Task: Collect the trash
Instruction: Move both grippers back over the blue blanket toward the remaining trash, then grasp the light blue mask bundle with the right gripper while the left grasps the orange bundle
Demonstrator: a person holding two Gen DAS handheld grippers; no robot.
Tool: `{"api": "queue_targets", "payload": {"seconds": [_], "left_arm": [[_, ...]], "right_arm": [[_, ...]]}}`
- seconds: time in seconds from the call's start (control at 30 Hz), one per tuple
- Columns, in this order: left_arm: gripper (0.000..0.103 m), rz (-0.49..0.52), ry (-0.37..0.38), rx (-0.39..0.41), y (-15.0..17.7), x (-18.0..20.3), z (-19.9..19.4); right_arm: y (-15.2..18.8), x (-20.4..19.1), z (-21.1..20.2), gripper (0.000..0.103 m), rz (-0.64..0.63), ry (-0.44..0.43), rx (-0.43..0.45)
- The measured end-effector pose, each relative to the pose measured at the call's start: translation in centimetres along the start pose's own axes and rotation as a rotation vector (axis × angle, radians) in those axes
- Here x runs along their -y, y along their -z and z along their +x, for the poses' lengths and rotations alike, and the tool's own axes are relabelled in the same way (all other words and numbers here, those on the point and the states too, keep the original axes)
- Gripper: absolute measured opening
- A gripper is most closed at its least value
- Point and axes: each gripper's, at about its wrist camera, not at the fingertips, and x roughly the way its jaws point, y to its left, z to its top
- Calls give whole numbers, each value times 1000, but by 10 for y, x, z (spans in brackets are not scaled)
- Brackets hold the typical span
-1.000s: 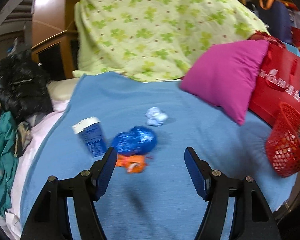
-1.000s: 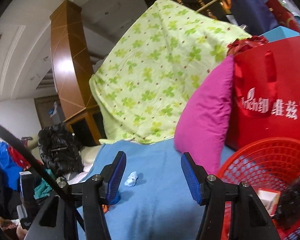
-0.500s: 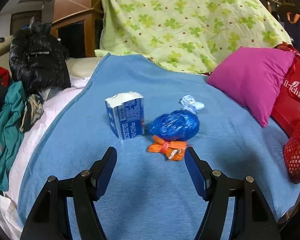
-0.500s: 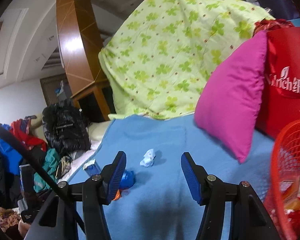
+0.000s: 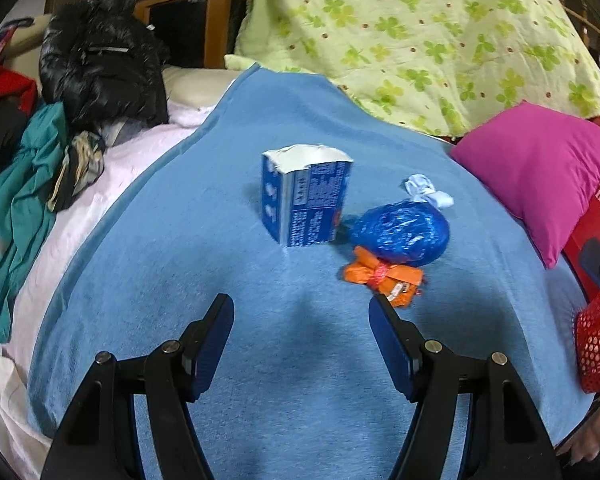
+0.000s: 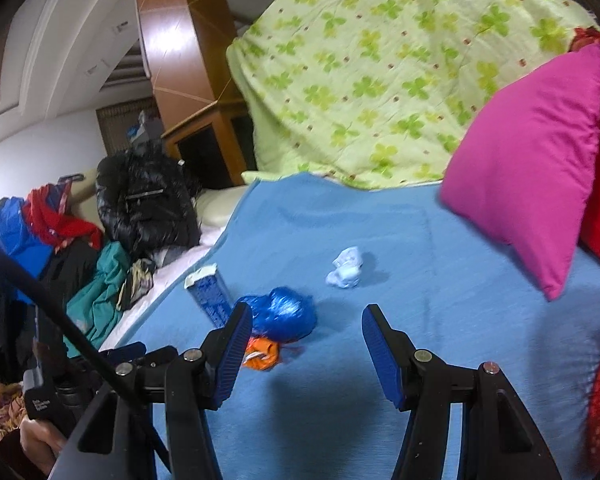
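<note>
Left gripper [image 5: 301,322] open, empty; carton [image 5: 305,196] straight ahead: light, crushable; pinch sidewalls mid-height, gently.

Trash on blanket [image 5: 228,264], four pieces:
- one carton [image 5: 306,196], blue and white, upright
- one blue bag [image 5: 400,232], balled
- one orange wrapper [image 5: 384,276]
- one pale tissue wad [image 5: 424,192]

Also:
- one red basket [image 5: 596,344], at right edge
- one pink pillow [image 5: 540,168]
- one green clover quilt [image 5: 420,32]
- one black jacket [image 5: 100,68]
- one red bag [image 5: 596,224]
- two grippers: left [image 5: 301,338], right [image 6: 306,346], both spread wide, nothing between fingers
</note>
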Motion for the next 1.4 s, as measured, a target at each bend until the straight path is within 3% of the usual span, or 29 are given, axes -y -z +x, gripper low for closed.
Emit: {"api": "queue_targets", "payload": {"seconds": [0.4,0.57,0.83,0.9,1.17,1.27,1.4], "left_arm": [[71,-17,-14,-34,3,-8,3],[71,-13,-12,-45,2,-4,8],[71,29,25,-82,-8,17,32],[71,42,29,-85,-11,22,37],[71,44,140,-144,-19,35,62],[71,64,161,-158,-20,45,70],[71,86,177,-174,-21,59,81]], "right_arm": [[12,-25,48,62,-19,-18,-111],[1,-3,79,62,44,16,-149],[-44,47,145,60,186,56,-191],[-54,54,169,51,195,66,-215],[-59,68,256,36,194,133,-402],[-51,70,256,26,181,131,-401],[-46,81,223,26,218,113,-342]]}}
